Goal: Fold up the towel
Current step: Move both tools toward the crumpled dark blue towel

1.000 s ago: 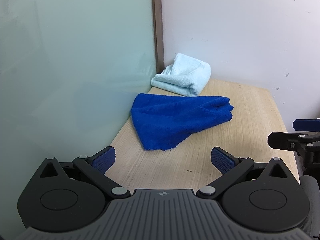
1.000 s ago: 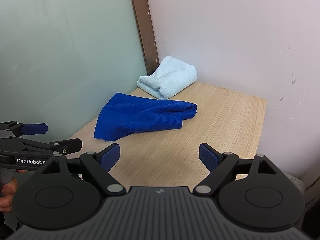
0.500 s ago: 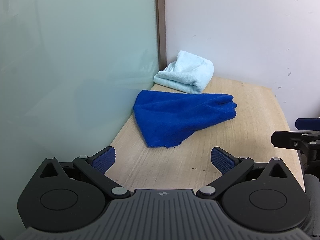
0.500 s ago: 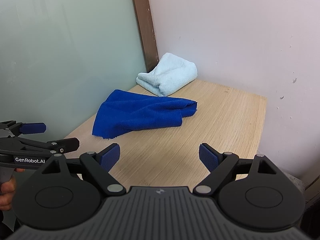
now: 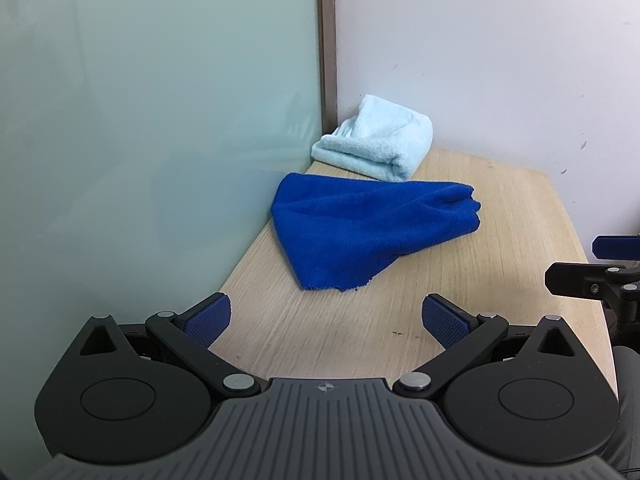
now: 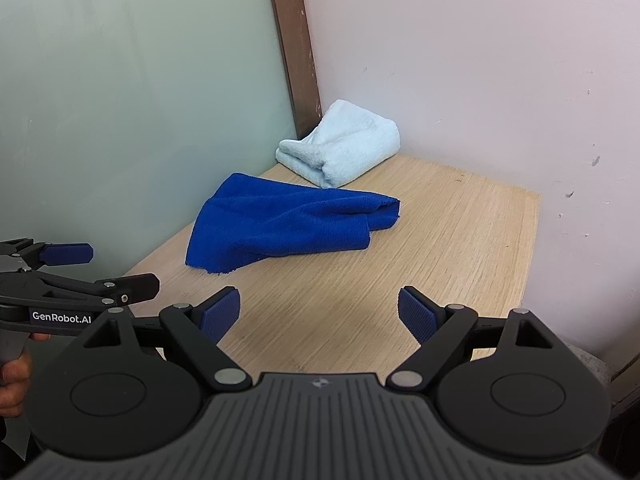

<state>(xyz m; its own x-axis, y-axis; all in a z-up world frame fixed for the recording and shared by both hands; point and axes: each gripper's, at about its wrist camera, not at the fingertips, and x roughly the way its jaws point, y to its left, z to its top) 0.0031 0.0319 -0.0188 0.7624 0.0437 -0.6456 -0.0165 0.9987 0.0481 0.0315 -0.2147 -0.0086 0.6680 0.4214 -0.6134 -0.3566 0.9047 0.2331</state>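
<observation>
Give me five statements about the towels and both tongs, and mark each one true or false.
1. The dark blue towel lies crumpled on the wooden table. True.
2. The left tongs are clamped on the dark blue towel. False: they are open and short of it, holding nothing.
3. The light blue towel sits folded in the far corner, behind the dark blue one. True.
4. The right tongs are shut. False: their pads stand wide apart over bare wood.
5. The light blue towel lies spread flat across the table's near edge. False: it is a compact bundle by the wall and the glass panel.
</observation>
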